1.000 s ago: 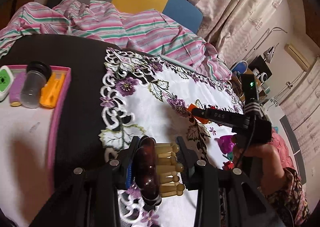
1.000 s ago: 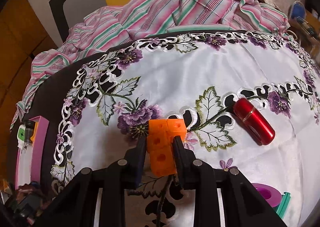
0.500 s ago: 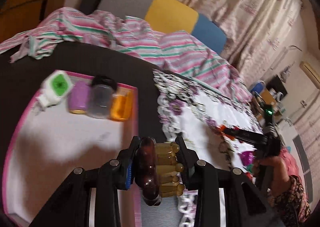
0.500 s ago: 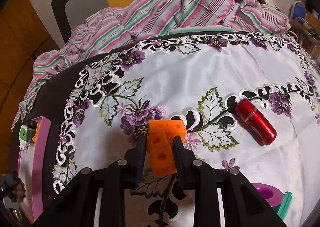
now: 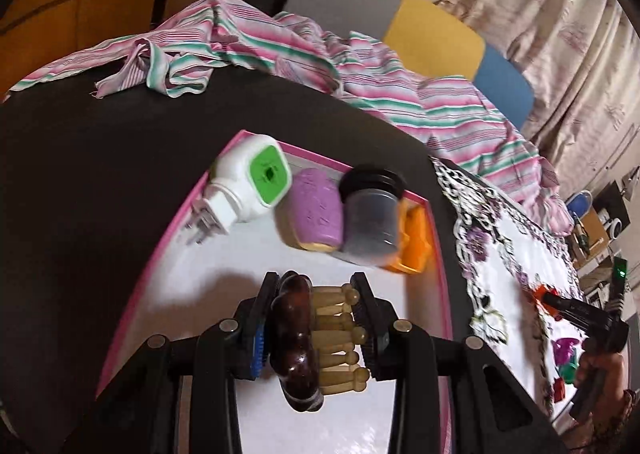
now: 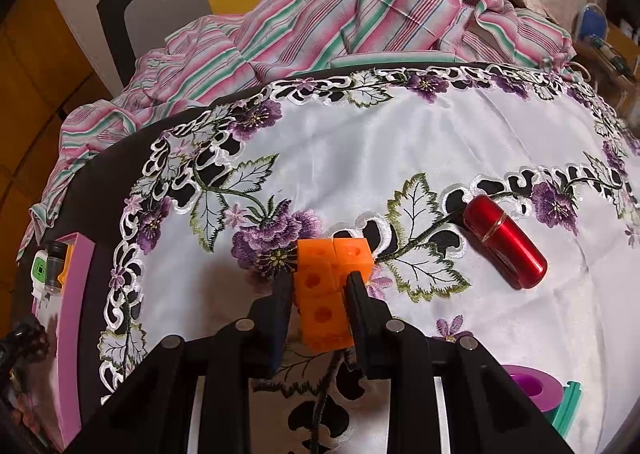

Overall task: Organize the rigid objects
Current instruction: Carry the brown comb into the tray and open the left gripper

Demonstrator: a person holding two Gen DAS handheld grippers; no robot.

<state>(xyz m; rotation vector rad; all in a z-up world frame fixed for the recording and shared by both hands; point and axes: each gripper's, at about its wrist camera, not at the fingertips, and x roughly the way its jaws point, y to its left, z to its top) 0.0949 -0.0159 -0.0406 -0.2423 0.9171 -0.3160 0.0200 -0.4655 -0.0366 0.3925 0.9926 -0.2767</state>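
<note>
Gripping a wooden comb with a dark brown handle and pale round-tipped teeth, the left tongs stand narrowed on it, handle against the left pad and tooth tips against the right; the comb hangs over the white floor of a pink-rimmed tray on the dark tabletop; along the tray's far edge lie, side by side, a white plug-in device with a green face, a purple oval piece, a grey jar with a black lid tipped on its side, and an orange piece just beside the jar; beyond the tray a striped pink and green cloth is heaped at the tabletop's far side.

In the right wrist view the right tongs are clamped on an orange block of joined cubes, its lower cubes between the pads, resting on a white embroidered cloth with purple flowers; near it to the right a red capsule-shaped case lies on its side, apart from the block; at the lower right edge sit a purple ring and a teal strip, touching each other; the tray shows at the far left.
</note>
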